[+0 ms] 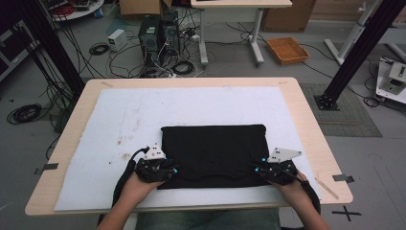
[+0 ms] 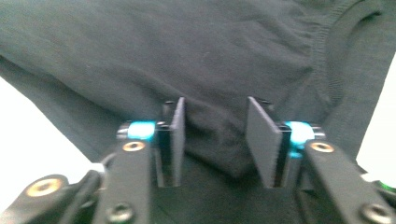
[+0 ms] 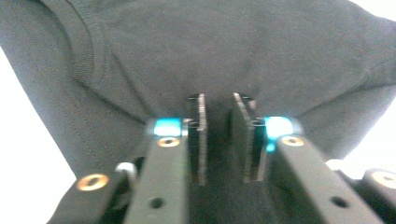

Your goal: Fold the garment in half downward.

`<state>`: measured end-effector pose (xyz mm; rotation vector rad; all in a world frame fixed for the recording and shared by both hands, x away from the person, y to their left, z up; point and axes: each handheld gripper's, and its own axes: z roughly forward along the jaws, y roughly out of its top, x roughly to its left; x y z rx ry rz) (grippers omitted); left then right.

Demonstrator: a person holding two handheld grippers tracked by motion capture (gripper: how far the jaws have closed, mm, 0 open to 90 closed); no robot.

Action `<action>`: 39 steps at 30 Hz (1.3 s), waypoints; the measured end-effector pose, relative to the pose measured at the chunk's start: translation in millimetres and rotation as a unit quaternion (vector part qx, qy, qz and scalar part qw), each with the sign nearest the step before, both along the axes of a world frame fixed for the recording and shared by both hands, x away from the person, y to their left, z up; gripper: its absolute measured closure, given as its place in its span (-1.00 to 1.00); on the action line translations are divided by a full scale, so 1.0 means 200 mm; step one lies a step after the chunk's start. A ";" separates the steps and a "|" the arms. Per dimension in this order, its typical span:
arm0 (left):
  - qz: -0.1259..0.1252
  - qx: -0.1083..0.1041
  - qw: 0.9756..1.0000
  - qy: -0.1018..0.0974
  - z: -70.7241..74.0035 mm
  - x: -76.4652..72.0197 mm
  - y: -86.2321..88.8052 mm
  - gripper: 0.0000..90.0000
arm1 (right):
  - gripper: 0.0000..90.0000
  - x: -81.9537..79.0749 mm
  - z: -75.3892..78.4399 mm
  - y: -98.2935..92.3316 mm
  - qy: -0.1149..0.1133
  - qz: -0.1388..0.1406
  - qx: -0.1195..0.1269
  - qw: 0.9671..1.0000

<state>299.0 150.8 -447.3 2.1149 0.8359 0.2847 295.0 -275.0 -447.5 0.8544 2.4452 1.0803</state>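
A black shirt [image 1: 214,153] is lying folded into a rectangle at the lower centre of the high view, on a white mat [image 1: 119,120] covering a wooden table [image 1: 306,120]. The left gripper [image 1: 174,170] is sitting at the shirt's lower left corner and the right gripper [image 1: 256,169] at its lower right corner, each held in a hand coming up from the bottom edge, where the forearms are being cut off by the frame.

In the left gripper view, the left gripper [image 2: 215,140] is showing its jaws standing wide apart over a raised fold of the shirt [image 2: 187,56]; the ribbed collar is curving through the upper right corner. In the right gripper view, the right gripper [image 3: 219,135] is showing its jaws drawn narrow, with a gap between them and dark cloth [image 3: 243,46] behind; whether fabric is lying inside that gap is hard to make out. Both close views are blurring at the edges, and the mat is burning out to plain white.
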 end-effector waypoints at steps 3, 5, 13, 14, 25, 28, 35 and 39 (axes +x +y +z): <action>0.001 0.008 1.000 -0.002 0.00 0.00 0.00 0.74 | 0.88 0.00 0.00 -0.01 0.004 -0.004 0.009 1.000; 0.000 0.009 1.000 -0.004 0.01 0.00 0.00 0.85 | 0.92 0.01 0.00 -0.02 0.004 -0.002 0.012 1.000; -0.010 -0.010 1.000 -0.002 0.03 -0.01 0.03 0.96 | 0.97 0.00 0.03 -0.05 0.007 0.000 0.031 0.999; -0.011 -0.019 1.000 0.000 0.04 -0.02 0.04 0.96 | 0.97 -0.01 0.03 -0.06 0.008 0.000 0.032 0.999; -0.042 -0.027 0.999 0.020 0.05 -0.07 0.07 0.96 | 0.98 -0.08 0.07 -0.06 0.009 0.006 0.024 1.000; -0.046 -0.027 0.998 0.023 0.04 -0.09 0.06 0.96 | 0.98 -0.09 0.05 -0.07 0.018 0.001 0.020 1.000; -0.045 -0.024 0.999 0.013 0.04 -0.08 0.07 0.91 | 0.95 -0.09 0.03 -0.06 0.020 0.008 0.014 1.000; -0.032 -0.040 0.998 -0.022 0.12 -0.06 0.11 0.46 | 0.38 -0.09 0.04 -0.07 0.005 -0.004 0.036 0.999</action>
